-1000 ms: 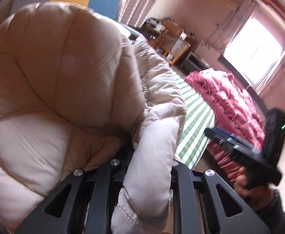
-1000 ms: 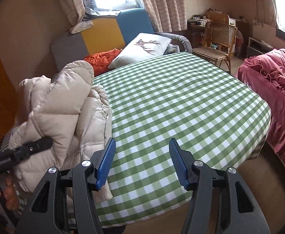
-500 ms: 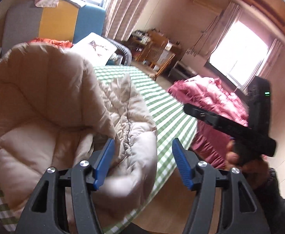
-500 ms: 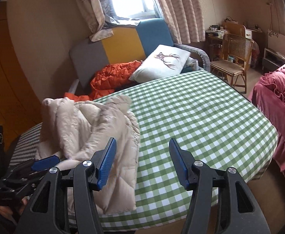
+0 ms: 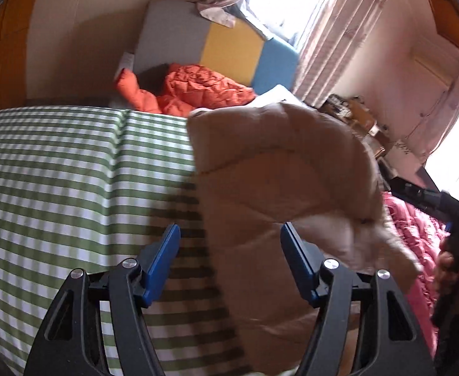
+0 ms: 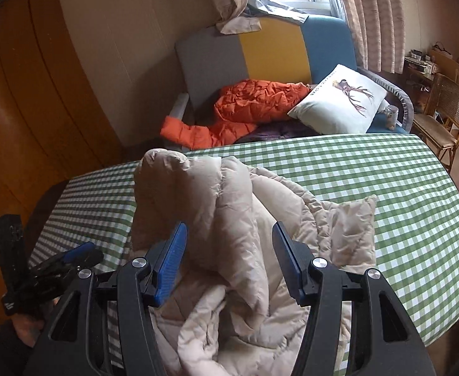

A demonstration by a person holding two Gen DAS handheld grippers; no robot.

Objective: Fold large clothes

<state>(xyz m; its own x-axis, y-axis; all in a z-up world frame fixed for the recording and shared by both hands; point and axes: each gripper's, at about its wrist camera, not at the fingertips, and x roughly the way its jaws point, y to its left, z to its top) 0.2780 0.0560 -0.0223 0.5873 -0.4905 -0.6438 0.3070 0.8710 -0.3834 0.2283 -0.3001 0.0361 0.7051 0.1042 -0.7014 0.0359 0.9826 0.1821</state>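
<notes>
I am holding my left gripper (image 5: 229, 244) wide open over the near edge of the table (image 5: 57, 188), and its blue pads (image 5: 163, 260) are gripping nothing. The beige puffer jacket (image 5: 279, 194) is lying bunched on the green checked tablecloth, rising up in front of the right-hand pad and looking blurred there. My right gripper (image 6: 228, 250) is also standing wide open with nothing between its pads (image 6: 171, 260); it is hovering just above the near part of the jacket (image 6: 229, 219), and I cannot tell whether the pads are touching the cloth. From this side the jacket is sitting in a crumpled heap at the near left part of the table, with one fold standing up and another piece lying flat to the right. The far and right parts of the tablecloth (image 6: 402, 194) are showing bare checks. Beyond the table, an orange jacket (image 6: 248, 106) and a white pillow (image 6: 339, 100) are lying on a grey, yellow and blue sofa (image 6: 273, 50). A wicker chair (image 6: 445, 109) is standing at the far right.
</notes>
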